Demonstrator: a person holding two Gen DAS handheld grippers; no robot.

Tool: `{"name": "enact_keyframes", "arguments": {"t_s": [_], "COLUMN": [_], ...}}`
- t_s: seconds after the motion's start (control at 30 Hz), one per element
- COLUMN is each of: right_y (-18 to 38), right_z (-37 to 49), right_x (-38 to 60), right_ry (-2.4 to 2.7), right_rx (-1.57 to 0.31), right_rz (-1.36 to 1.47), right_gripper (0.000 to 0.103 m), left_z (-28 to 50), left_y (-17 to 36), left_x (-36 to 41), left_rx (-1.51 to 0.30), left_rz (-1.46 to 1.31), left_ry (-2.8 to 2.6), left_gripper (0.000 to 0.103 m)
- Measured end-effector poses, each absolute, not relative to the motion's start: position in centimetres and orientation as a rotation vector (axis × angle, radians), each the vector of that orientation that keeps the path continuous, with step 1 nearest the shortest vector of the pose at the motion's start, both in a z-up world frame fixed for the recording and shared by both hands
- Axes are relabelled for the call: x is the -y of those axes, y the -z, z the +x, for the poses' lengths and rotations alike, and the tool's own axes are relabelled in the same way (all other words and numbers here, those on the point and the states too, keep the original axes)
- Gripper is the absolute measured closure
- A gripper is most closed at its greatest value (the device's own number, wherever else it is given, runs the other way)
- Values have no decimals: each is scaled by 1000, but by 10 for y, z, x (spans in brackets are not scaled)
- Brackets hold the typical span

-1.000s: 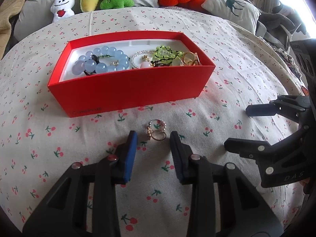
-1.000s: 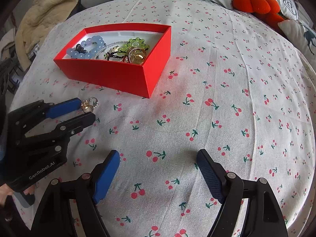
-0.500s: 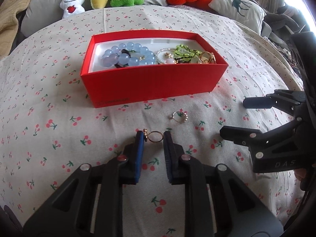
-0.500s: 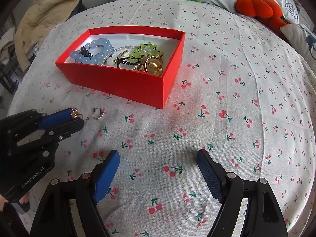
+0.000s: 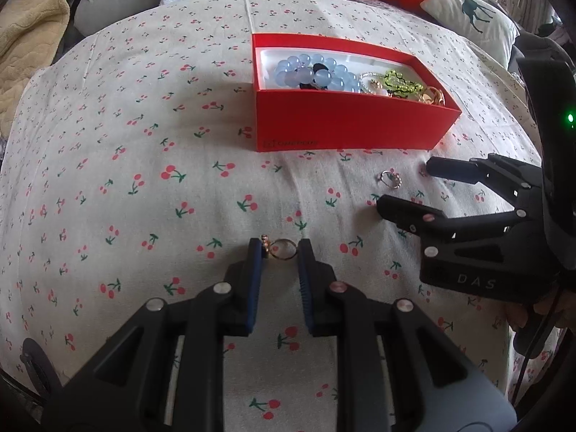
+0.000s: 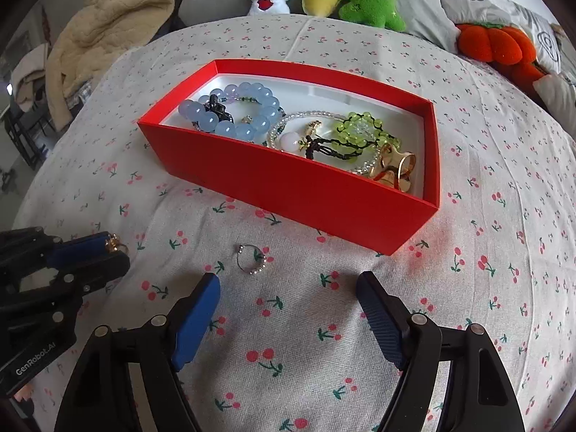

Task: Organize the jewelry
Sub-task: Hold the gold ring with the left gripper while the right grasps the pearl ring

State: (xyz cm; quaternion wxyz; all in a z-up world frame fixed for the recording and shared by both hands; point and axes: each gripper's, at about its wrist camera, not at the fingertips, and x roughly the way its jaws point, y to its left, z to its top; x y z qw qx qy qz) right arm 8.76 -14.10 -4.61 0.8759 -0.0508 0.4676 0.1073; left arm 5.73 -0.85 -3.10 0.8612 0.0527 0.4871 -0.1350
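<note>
The silver beaded ring lies flat on the cherry-print bedspread, just ahead of the right gripper and a little toward its left finger, between that gripper and the near wall of the red box. Its hoop rests on the cloth with no clear long axis; the run of tiny beads sits on the side nearest the jaws. The right hand is plainly the nearer one: from the left wrist view the same ring sits well off to the right, between the right gripper's two black fingers.

The right jaws stand wide with nothing between the pads, and they have just been closing a little. The gripper pitches steeply down toward the bed, its blue pads hovering short of the ring. To take it, the hand likely needs to reach forward and shift slightly left so the hoop falls midway between the pads.

The left gripper has narrow jaws clamped on a gold ring, the hoop standing between the pads, a small beaded ornament against the left pad. It hangs well left of the box, angled down, so it must travel right and forward to drop the ring among the blue bead bracelet and green bead bracelet inside.
</note>
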Motion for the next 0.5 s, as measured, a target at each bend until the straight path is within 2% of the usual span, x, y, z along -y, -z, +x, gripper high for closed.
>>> {"name": "enact_keyframes", "arguments": {"t_s": [0.5], "right_y": [48], "right_z": [83], "right_x": [132], "right_ry": [-284], "right_rx": [-923], "right_rz": [-123], "right_gripper": [60], "left_z": [58], "left_y": [31], "left_x": [6], "left_rx": [-1047], "left_rz": [81], "left_ry": [282], "left_gripper": [81]}}
